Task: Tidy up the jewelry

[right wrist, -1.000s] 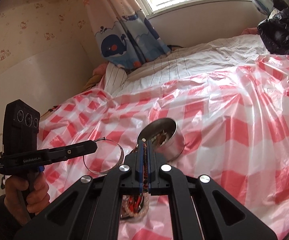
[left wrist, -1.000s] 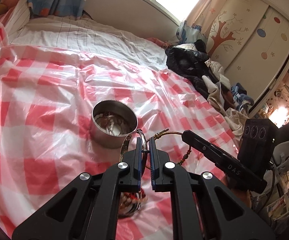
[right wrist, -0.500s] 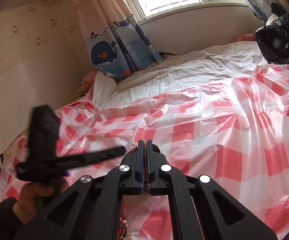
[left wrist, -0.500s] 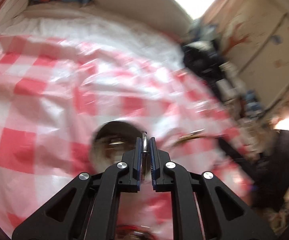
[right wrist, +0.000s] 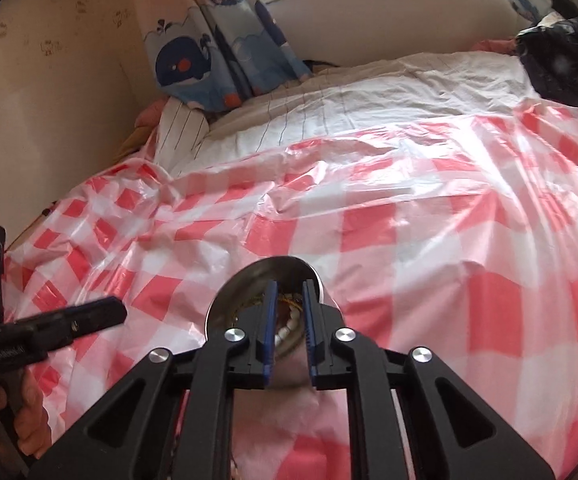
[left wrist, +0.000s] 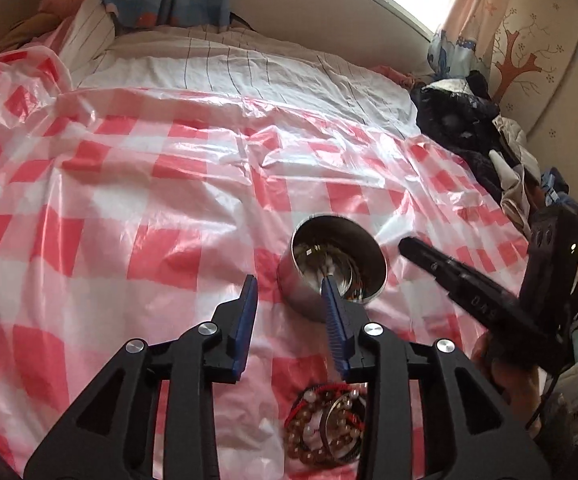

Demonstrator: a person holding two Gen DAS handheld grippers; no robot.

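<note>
A round steel cup stands on the red-and-white checked plastic sheet and holds beads and bangles. My left gripper is open and empty, just in front and left of the cup. My right gripper is open and empty, right over the cup. A pile of bead bracelets and a metal bangle lies on the sheet under my left gripper. The right gripper also shows in the left wrist view, and the left gripper in the right wrist view.
The sheet covers a bed with a white striped sheet behind. Dark clothes are heaped at the right edge. Whale-print curtains hang by the window. A wardrobe stands to the right.
Both grippers held jewelry a second ago, the left a bangle, the right a beaded string. Both have moved over the cup and opened, and the pieces have left the jaws.
</note>
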